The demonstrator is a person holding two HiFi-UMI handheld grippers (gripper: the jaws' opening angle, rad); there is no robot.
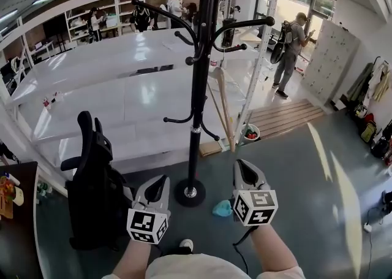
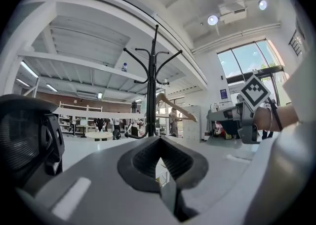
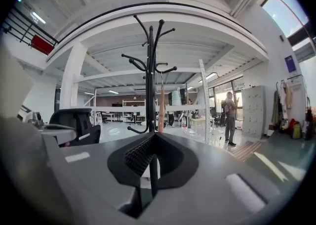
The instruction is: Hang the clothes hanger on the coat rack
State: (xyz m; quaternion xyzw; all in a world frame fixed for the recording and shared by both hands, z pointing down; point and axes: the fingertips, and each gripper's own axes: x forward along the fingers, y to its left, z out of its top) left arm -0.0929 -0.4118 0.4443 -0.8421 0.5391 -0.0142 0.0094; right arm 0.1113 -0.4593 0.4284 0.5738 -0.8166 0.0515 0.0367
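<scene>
The black coat rack point(image 1: 197, 87) stands on its round base point(image 1: 190, 193) straight ahead of me. A wooden clothes hanger point(image 1: 222, 103) hangs from one of its arms, just right of the pole. Neither gripper touches it. My left gripper point(image 1: 160, 181) is low and left of the base, shut and empty. My right gripper point(image 1: 242, 166) is right of the base, also shut with nothing in it. In the left gripper view the hanger point(image 2: 174, 106) shows beside the pole point(image 2: 149, 95), above the shut gripper point(image 2: 159, 143). The right gripper view has the hanger point(image 3: 160, 106) edge-on above the shut gripper point(image 3: 154, 138).
A black office chair point(image 1: 92, 186) stands close on the left. White shelving posts point(image 1: 257, 69) rise behind the rack, with a small bucket point(image 1: 250, 132) at their foot. A teal object point(image 1: 222, 208) lies on the floor by the base. A person point(image 1: 293, 51) stands at the back right.
</scene>
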